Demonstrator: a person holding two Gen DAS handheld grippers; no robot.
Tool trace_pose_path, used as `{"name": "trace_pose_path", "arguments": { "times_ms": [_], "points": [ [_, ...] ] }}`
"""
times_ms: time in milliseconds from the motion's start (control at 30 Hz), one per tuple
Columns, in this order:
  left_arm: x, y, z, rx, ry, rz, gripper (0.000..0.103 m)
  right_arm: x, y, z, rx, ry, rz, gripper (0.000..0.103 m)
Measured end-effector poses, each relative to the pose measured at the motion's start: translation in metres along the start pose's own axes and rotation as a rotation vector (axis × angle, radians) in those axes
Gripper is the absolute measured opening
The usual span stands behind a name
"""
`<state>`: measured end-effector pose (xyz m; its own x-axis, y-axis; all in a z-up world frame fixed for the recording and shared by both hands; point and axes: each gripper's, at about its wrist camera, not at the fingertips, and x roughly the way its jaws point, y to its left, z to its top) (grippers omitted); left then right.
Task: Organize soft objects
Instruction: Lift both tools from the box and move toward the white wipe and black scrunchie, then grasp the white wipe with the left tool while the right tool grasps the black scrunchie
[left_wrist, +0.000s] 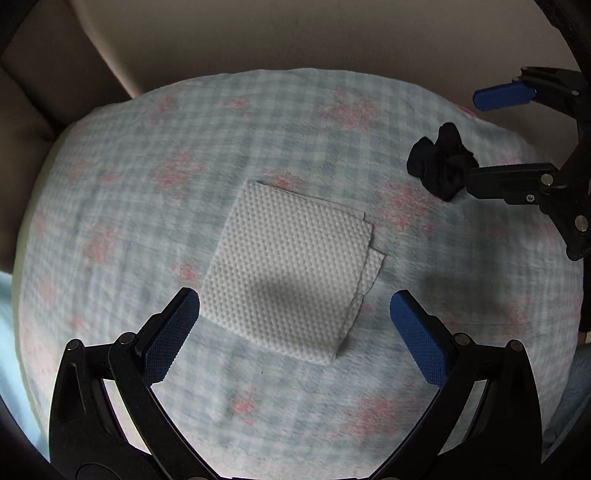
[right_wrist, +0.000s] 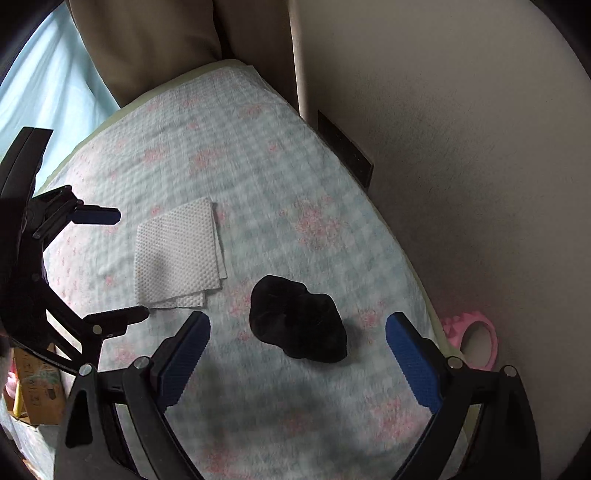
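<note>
A folded white dimpled cloth (left_wrist: 288, 269) lies flat on the blue and pink checked blanket (left_wrist: 147, 184). My left gripper (left_wrist: 295, 299) hovers open over the cloth's near edge, nothing between its fingers. A crumpled black fabric piece (left_wrist: 439, 160) lies to the cloth's right. In the right wrist view that black fabric piece (right_wrist: 297, 323) sits just ahead of my open right gripper (right_wrist: 297, 325), between its blue pads and untouched. The white cloth (right_wrist: 179, 254) is to its left, and the left gripper (right_wrist: 127, 266) stands open beside the cloth. The right gripper (left_wrist: 476, 138) shows at the left view's right edge.
The blanket (right_wrist: 295, 184) covers a cushion beside a beige sofa back (right_wrist: 166, 37) and a pale wall (right_wrist: 461, 147). A pink knobbly ring (right_wrist: 472, 339) lies on the floor to the right. A cardboard box (right_wrist: 33, 387) stands at the left. Light blue fabric (right_wrist: 55, 85) hangs behind.
</note>
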<state>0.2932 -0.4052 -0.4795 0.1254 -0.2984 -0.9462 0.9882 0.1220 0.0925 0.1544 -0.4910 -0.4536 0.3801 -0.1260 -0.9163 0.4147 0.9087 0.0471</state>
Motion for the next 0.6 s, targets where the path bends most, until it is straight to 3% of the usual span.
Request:
{"name": "trace_pose_path", "arguments": {
  "times_ms": [300, 467, 567, 600],
  "points": [
    [0.044, 0.014, 0.002, 0.044, 0.0, -0.064, 0.103, 0.042, -0.006, -0.01, -0.028, 0.012, -0.021, 0.095],
    [0.046, 0.018, 0.001, 0.056, -0.002, -0.076, 0.099, 0.049, -0.005, -0.012, -0.027, 0.023, -0.004, 0.066],
    [0.04, 0.017, 0.0, 0.062, -0.005, -0.087, 0.083, 0.046, -0.002, -0.013, -0.033, 0.01, -0.011, 0.05],
    [0.034, 0.013, 0.0, 0.066, -0.006, -0.088, 0.073, 0.045, -0.002, -0.013, -0.033, 0.006, -0.009, 0.047]
  ]
}}
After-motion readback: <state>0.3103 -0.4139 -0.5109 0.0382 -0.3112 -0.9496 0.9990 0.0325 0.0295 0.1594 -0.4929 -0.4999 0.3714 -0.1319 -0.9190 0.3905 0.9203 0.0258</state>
